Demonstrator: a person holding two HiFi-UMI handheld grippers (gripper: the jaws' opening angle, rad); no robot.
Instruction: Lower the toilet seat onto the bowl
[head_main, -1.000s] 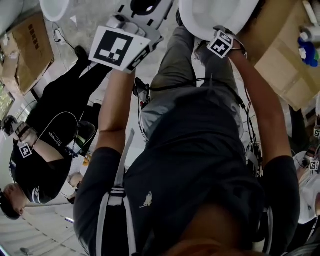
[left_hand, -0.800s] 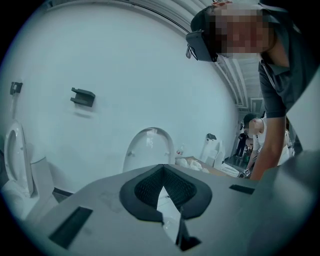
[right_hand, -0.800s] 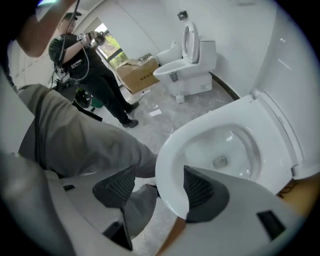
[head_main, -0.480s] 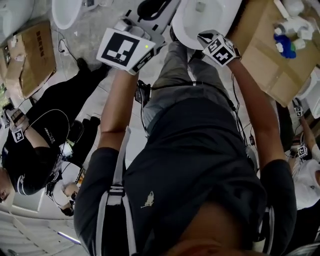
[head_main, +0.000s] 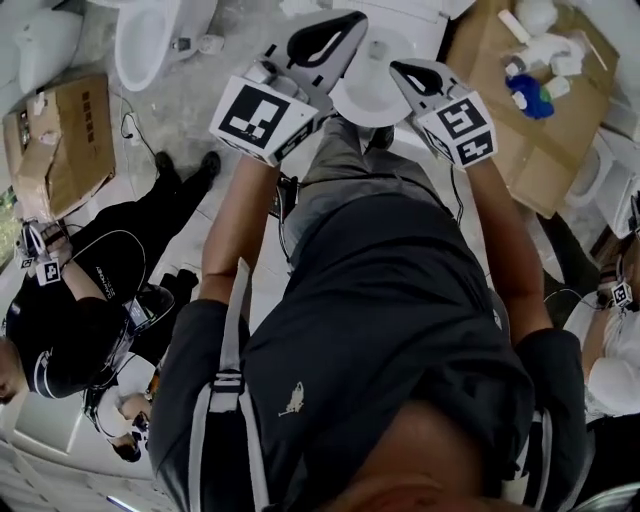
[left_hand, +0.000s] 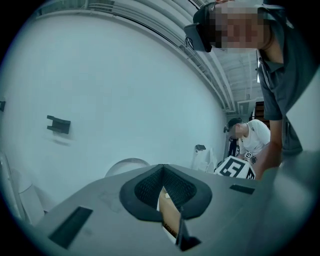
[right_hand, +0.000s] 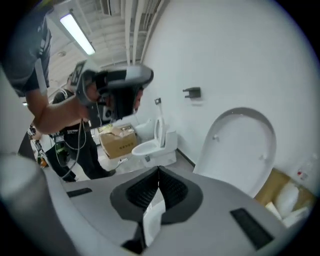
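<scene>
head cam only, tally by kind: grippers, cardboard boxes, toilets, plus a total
grippers: 2 (left gripper, right gripper)
cardboard boxes: 2 (left cardboard box, right cardboard box)
toilets: 2 clear (toilet in front, toilet at upper left); white shapes at the edges are too cut off to tell
total: 6

This is a bare white test hall, more workshop than bathroom. Ahead of the jaws of the right gripper (right_hand: 159, 172), a spare toilet (right_hand: 145, 147) stands on open floor beside a cardboard box (right_hand: 119, 142). Strip lights (right_hand: 77, 34) run high above, and a cabled person (right_hand: 75, 137) stands off to the jaws' left.
</scene>
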